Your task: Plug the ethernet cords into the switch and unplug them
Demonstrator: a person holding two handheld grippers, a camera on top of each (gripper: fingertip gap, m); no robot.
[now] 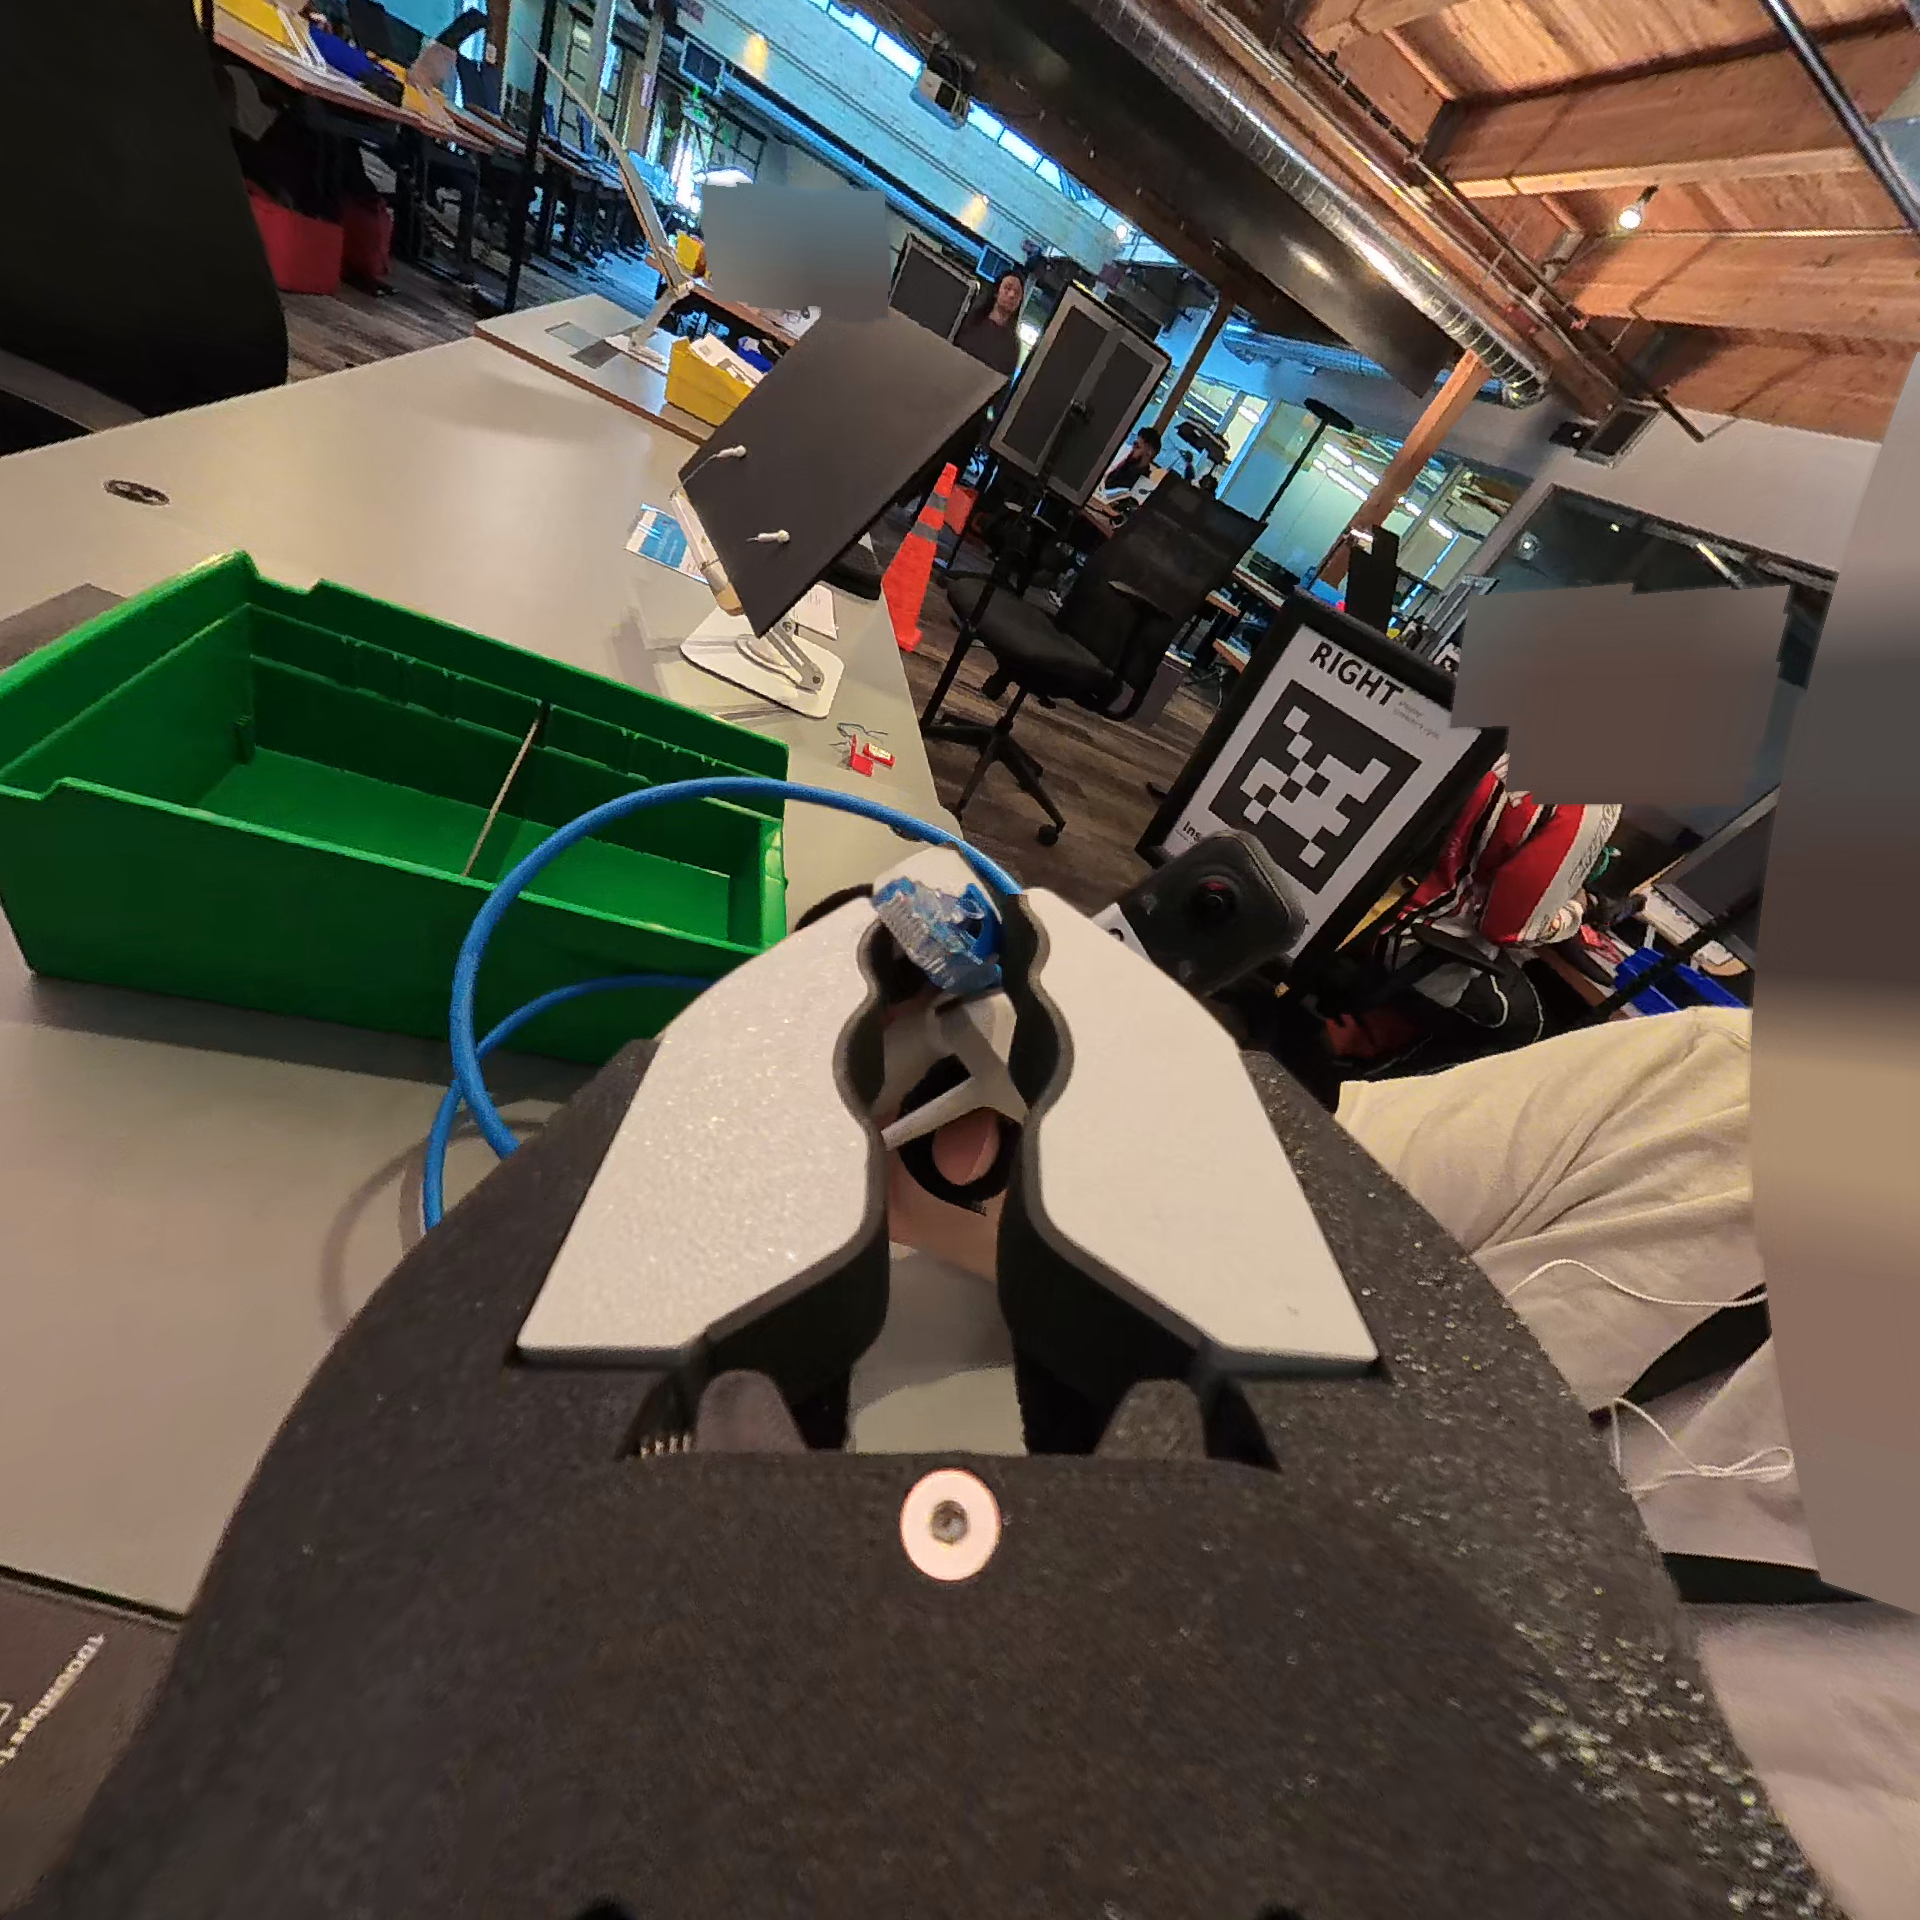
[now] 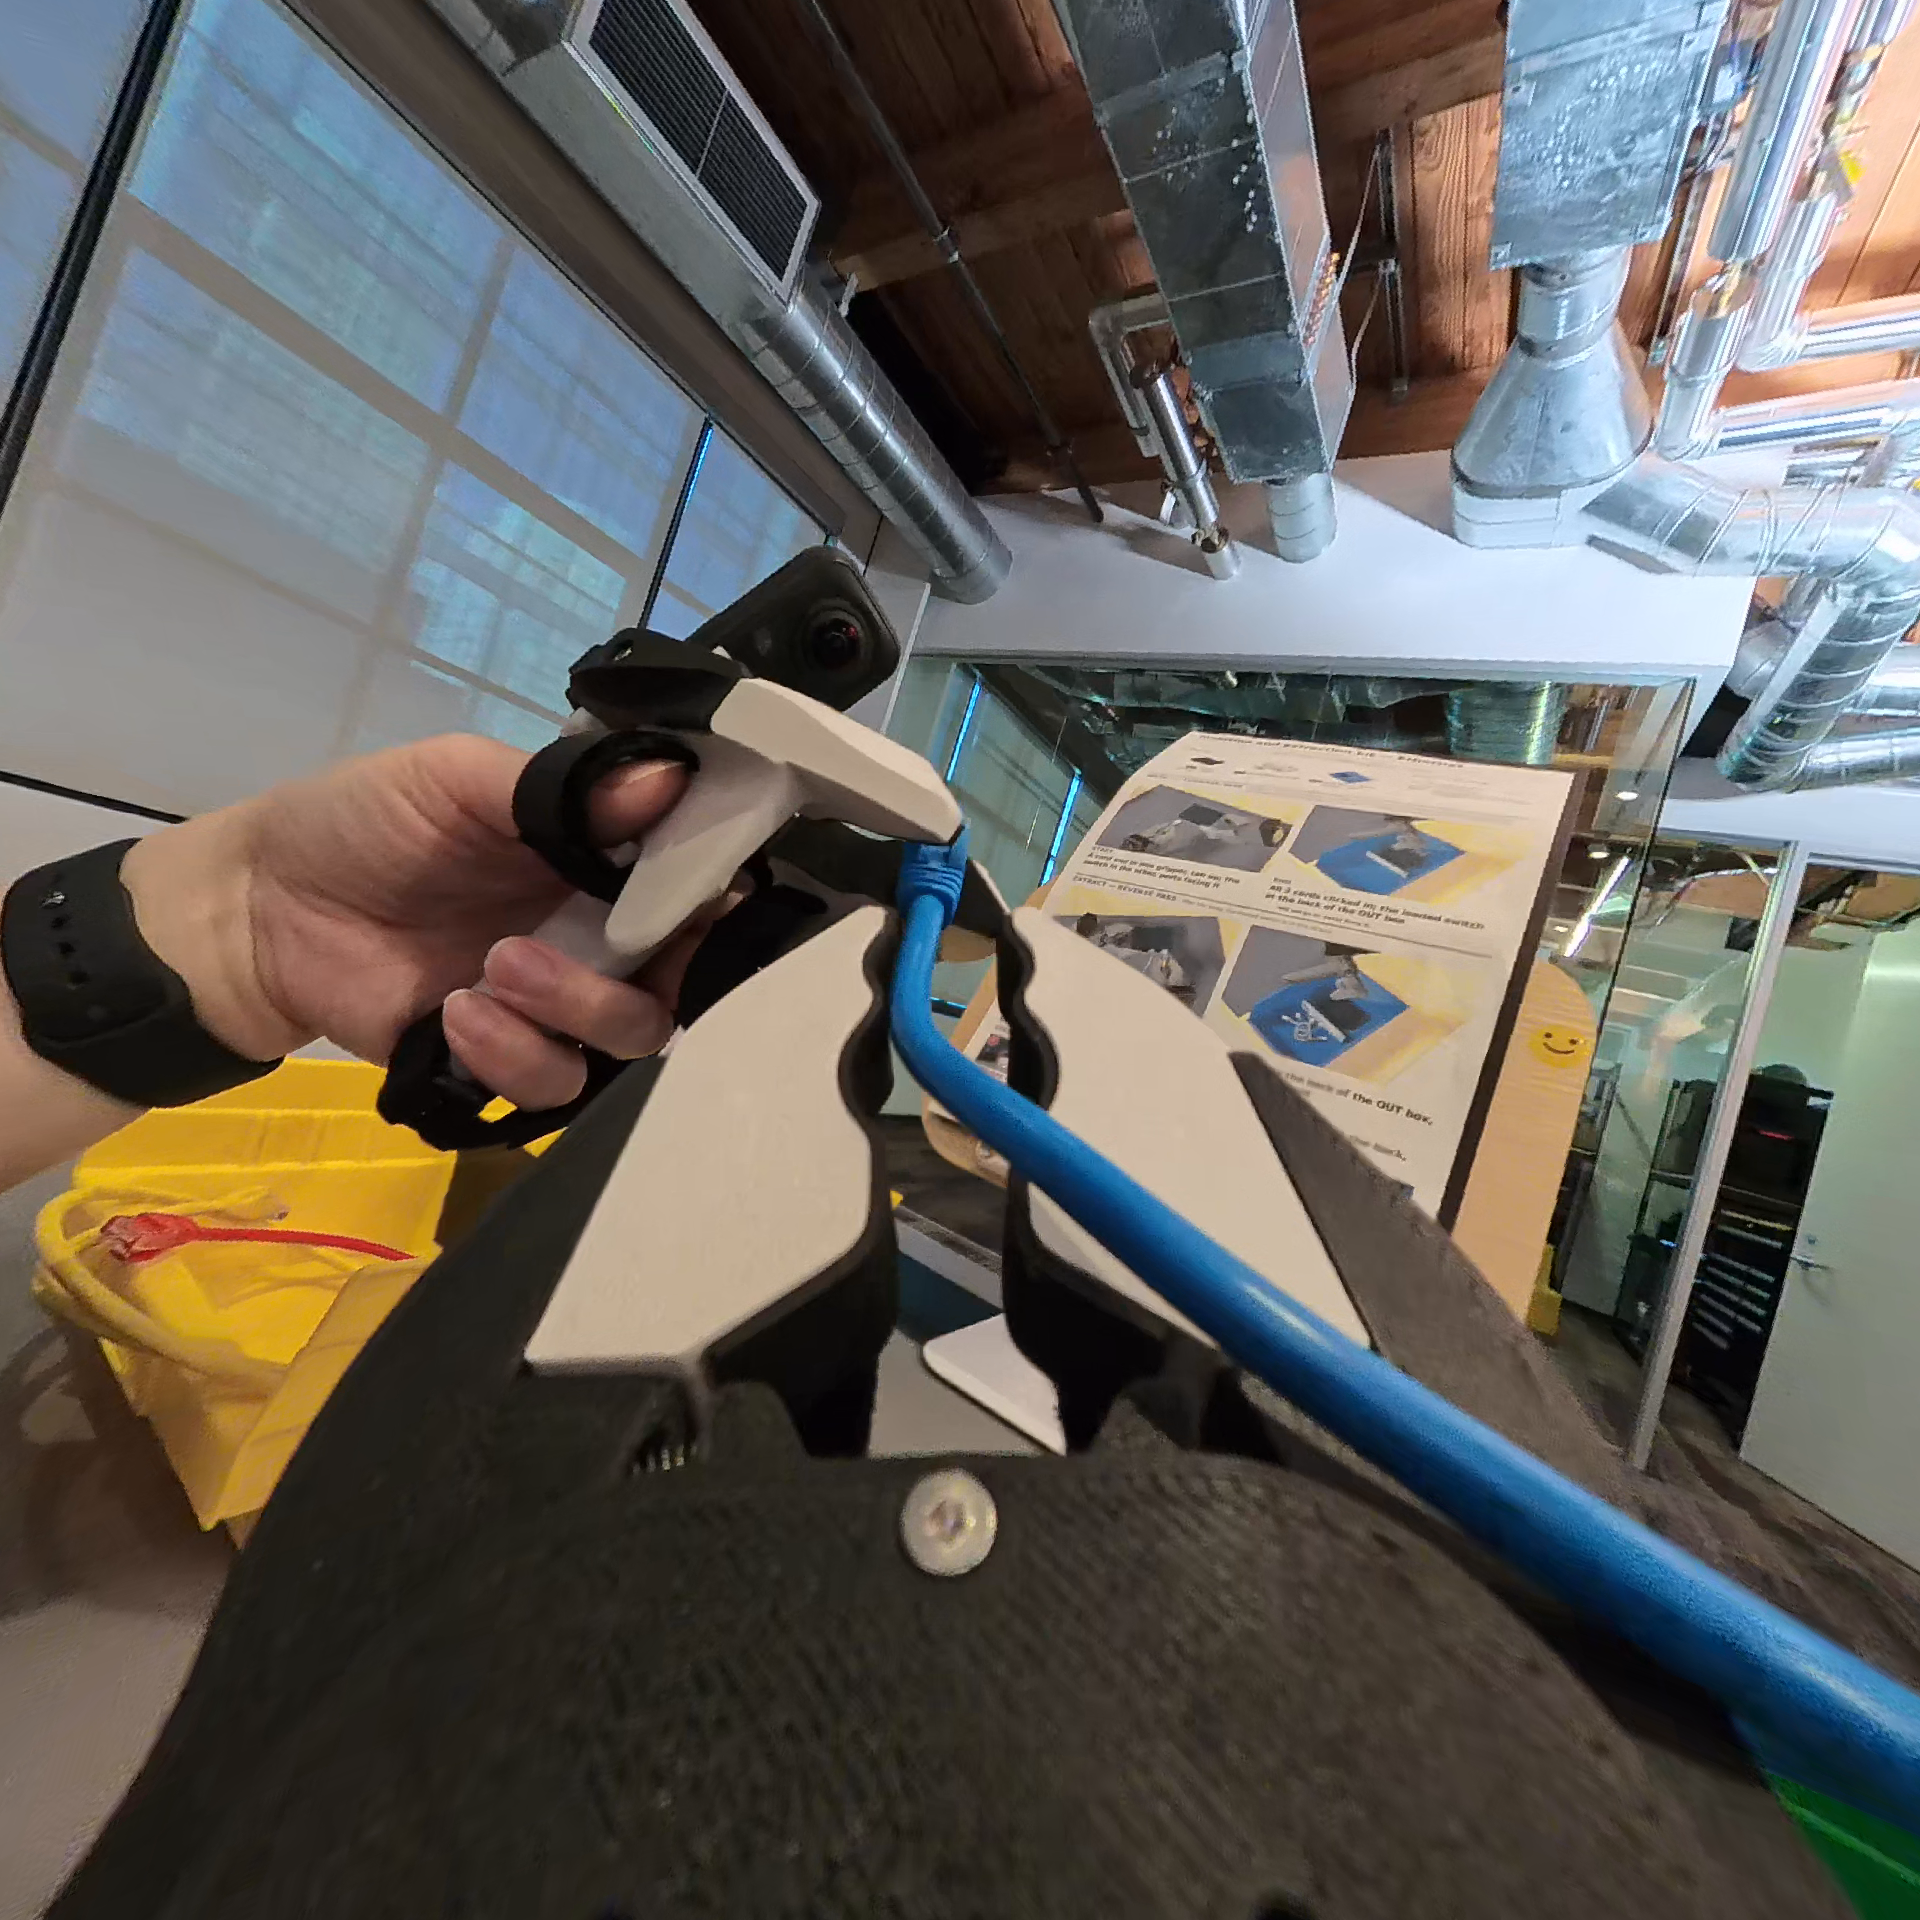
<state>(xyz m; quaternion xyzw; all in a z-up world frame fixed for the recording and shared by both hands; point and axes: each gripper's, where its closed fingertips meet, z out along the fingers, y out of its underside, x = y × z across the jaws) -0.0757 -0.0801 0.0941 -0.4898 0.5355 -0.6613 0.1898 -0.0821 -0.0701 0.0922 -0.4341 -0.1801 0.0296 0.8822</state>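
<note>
1. Left claw (image 1: 951, 940): clamped on the clear plug (image 1: 928, 923) of the blue ethernet cord (image 1: 488, 935).
2. Right claw (image 2: 943, 971): fingers apart; cord passes between them (gap on one side).
3. Cord loops over the table (image 1: 260, 1195), beside the green bin (image 1: 312, 790).

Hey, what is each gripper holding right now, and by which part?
The left gripper pinches the blue ethernet cord by its clear plug. The right gripper is open: the cord runs between its fingers, unclamped.
</note>
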